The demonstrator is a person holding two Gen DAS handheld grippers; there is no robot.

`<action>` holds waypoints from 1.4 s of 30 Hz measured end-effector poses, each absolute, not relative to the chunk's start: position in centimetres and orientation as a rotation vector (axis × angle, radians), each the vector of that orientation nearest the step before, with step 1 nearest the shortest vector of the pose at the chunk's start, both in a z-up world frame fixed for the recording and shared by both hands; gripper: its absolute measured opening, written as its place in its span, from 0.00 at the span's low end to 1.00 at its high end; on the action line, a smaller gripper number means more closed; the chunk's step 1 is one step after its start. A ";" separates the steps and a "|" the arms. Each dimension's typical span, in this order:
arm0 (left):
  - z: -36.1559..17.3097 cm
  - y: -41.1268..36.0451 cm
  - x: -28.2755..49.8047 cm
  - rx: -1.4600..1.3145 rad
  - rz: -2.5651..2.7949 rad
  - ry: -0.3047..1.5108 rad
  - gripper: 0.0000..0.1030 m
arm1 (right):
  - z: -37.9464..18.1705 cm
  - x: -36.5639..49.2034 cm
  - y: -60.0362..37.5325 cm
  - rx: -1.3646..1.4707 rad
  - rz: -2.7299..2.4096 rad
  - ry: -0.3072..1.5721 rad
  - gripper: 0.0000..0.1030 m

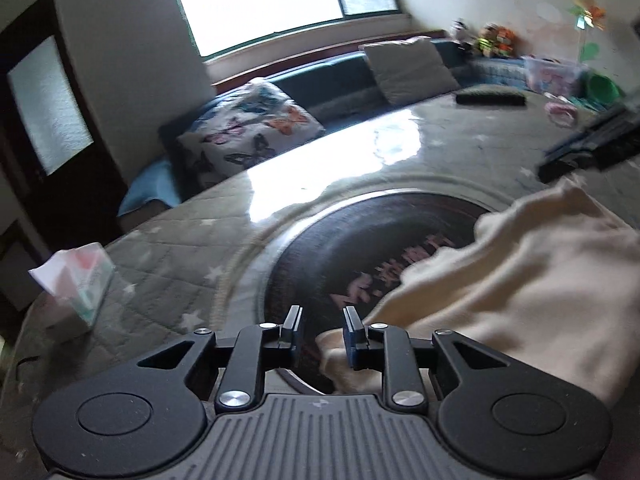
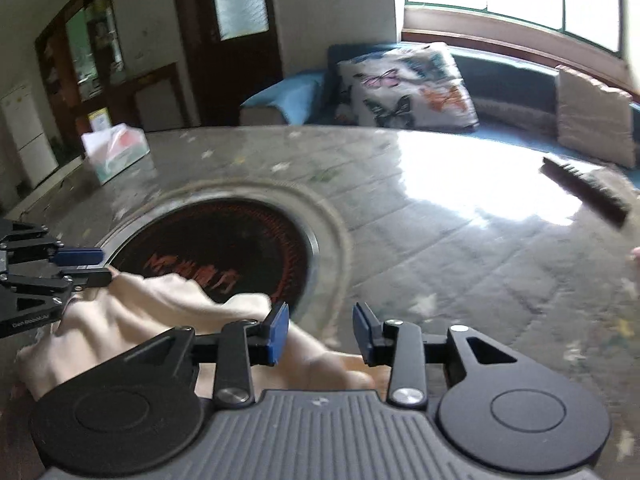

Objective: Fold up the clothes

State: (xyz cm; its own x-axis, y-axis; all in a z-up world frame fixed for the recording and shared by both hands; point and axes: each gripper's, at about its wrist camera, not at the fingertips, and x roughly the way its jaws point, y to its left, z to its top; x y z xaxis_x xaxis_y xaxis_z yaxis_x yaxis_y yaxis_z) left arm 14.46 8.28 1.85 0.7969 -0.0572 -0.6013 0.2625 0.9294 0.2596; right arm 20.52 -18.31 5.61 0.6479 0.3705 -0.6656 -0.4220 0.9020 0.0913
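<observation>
Item: cream garment (image 1: 532, 280), soft knit, lying in a loose heap on the glass-topped table (image 1: 360, 152), partly covering the dark round hotplate (image 1: 352, 248) set in the table's middle.

Left gripper (image 1: 322, 332): jaws standing narrowly apart, nothing pressed between the pads. A corner of the garment is lying just ahead of and below its right finger, touching or nearly so; which, the blur hides. The bulk of the cloth is spreading away to its right.

Right gripper (image 2: 322, 330): jaws standing somewhat wider, pads clear of cloth. A fold of the garment is lying under and between the fingers, with the rest bunched to its left, reaching toward the left gripper, which is showing at the far left edge of the right wrist view.

Step in hand, as judged: the cloth is lying free after a fold or a lay-down, both grippers hovering over its near edge.

Handling advice: the knit is slumping and wrinkling, so each gripper should be taking one clean edge or corner, not a bunch of layers; both should be lifting evenly and drawing the cloth flat before any fold.

Also near: tissue box (image 1: 80, 284), well to the left of the left gripper.
</observation>
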 end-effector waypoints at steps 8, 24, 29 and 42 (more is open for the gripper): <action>3.8 5.6 13.6 0.279 -0.327 0.633 0.21 | 5.9 18.5 -17.2 -0.034 0.558 0.769 0.25; 1.1 2.8 19.1 0.243 -0.362 0.764 0.23 | 3.3 21.1 -13.2 -0.105 0.544 0.807 0.25; 0.9 2.9 18.7 0.245 -0.362 0.759 0.23 | 4.4 20.2 -13.4 -0.125 0.543 0.779 0.25; 1.1 2.9 18.5 0.252 -0.351 0.741 0.24 | 4.3 19.1 -18.5 -0.037 0.441 0.808 0.20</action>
